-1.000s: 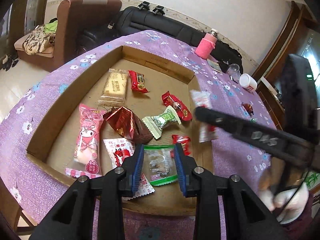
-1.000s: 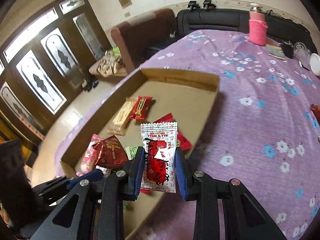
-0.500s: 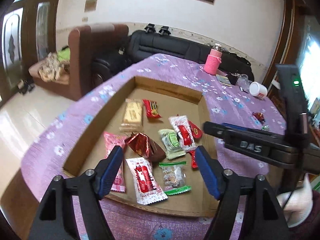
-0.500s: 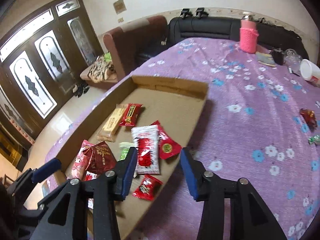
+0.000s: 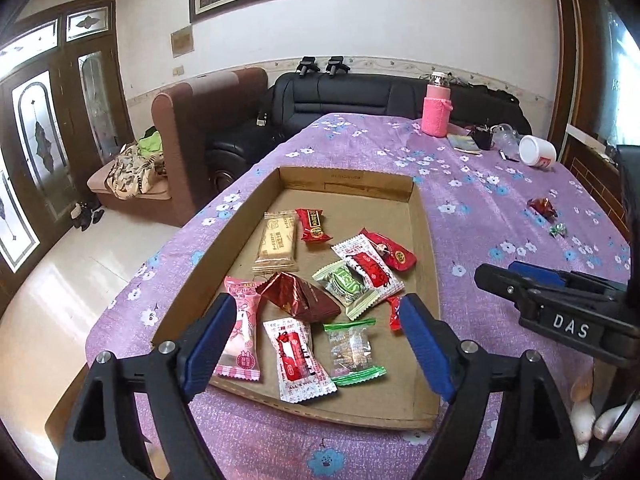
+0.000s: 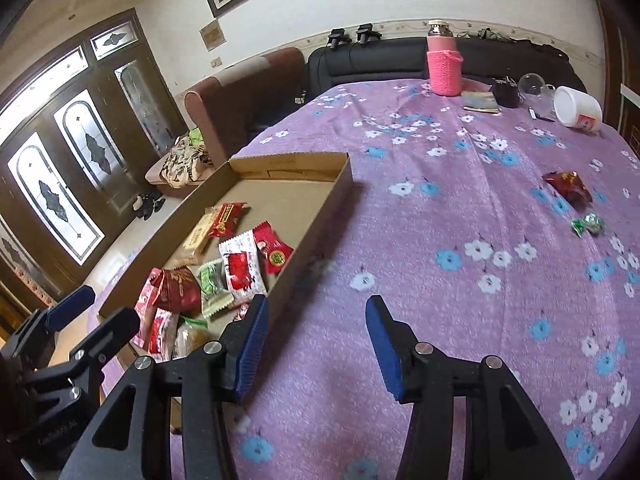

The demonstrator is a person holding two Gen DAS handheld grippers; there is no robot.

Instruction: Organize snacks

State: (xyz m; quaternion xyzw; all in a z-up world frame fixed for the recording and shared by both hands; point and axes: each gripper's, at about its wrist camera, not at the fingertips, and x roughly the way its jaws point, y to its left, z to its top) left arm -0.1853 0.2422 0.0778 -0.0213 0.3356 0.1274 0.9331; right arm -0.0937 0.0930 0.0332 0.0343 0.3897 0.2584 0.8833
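Both grippers have let go and pulled back since a second ago. Now the left gripper (image 5: 316,344) hangs wide open over the near edge of the cardboard tray (image 5: 422,240), holding nothing. The right gripper (image 6: 314,344) is wide open too, over the purple tablecloth (image 6: 460,208) just beside the tray's right wall. Many snacks lie in the tray's near half, like a clear green-edged candy bag (image 5: 352,350) and a white and red packet (image 5: 370,266). Two more lie well apart near the table's right edge: a dark red snack (image 6: 568,186) and a small green candy (image 6: 588,224).
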